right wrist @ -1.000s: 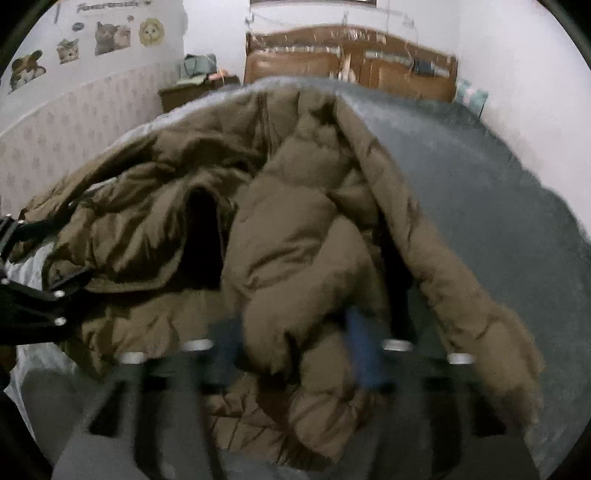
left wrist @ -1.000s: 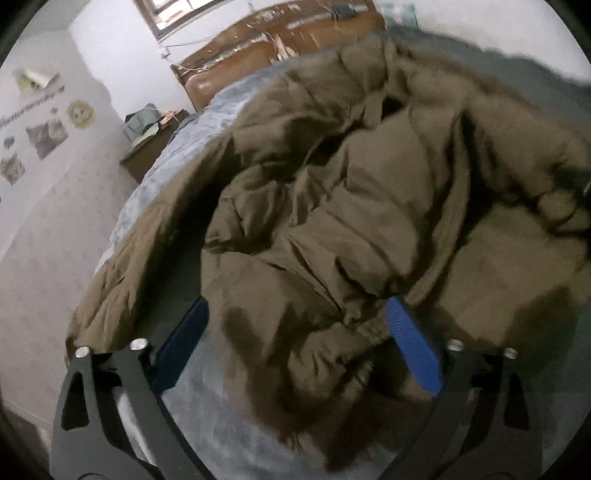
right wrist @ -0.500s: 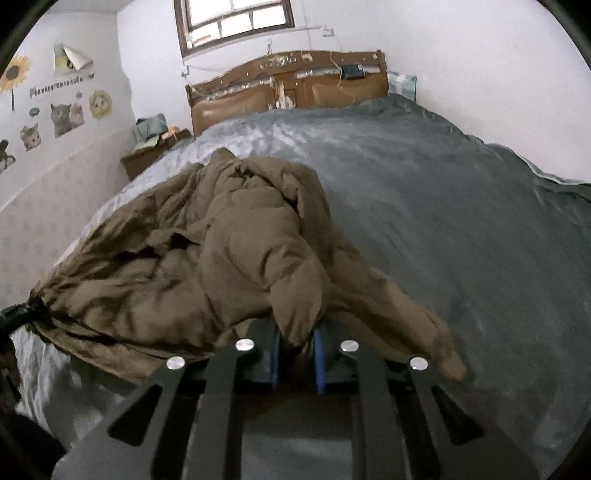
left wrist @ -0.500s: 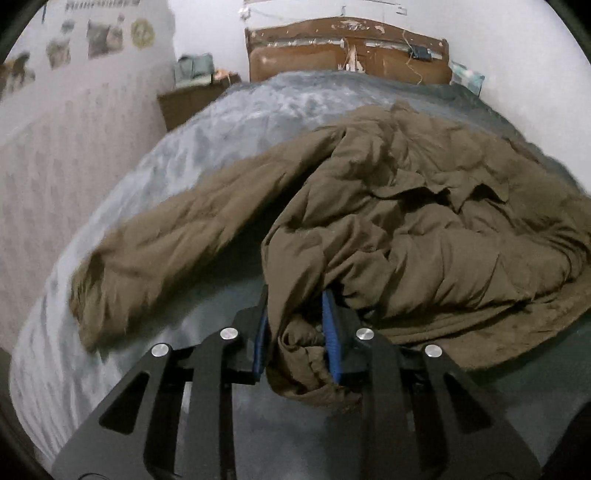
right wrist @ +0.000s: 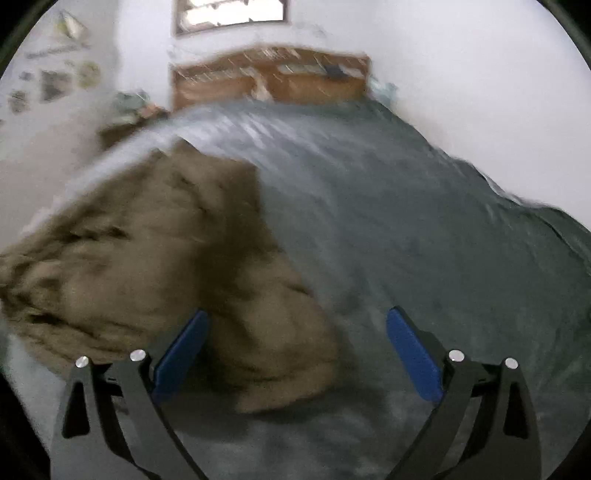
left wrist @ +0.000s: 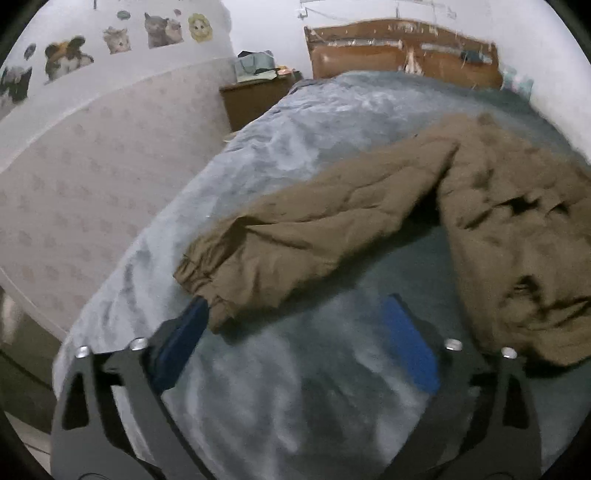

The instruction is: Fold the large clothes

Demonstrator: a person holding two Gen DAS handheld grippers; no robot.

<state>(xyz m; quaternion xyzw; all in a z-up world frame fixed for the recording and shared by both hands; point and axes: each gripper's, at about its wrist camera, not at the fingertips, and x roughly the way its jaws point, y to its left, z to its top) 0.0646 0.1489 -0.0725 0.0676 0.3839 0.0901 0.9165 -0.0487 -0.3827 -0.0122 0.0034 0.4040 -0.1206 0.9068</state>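
A large brown padded coat [left wrist: 509, 229] lies crumpled on the grey bed cover [left wrist: 295, 122]. One sleeve [left wrist: 295, 240] stretches out to the left, its cuff next to my left gripper's left blue pad [left wrist: 181, 343]. My left gripper [left wrist: 295, 339] is open and empty above the cover. In the right wrist view the coat [right wrist: 147, 266] lies blurred at the left, its near edge between the jaws. My right gripper [right wrist: 295, 347] is open and holds nothing.
A wooden headboard [left wrist: 402, 48] stands at the far end of the bed. A brown nightstand [left wrist: 255, 99] with items on top stands by the left wall, which bears cat stickers [left wrist: 162, 27]. A window [right wrist: 231, 13] is above the headboard. The bed's left edge [left wrist: 92, 302] drops off.
Both grippers were shut on folds of the coat half a second ago. Both have opened and let go, and the coat now lies on the bed. The left view has swung left toward the sleeve.
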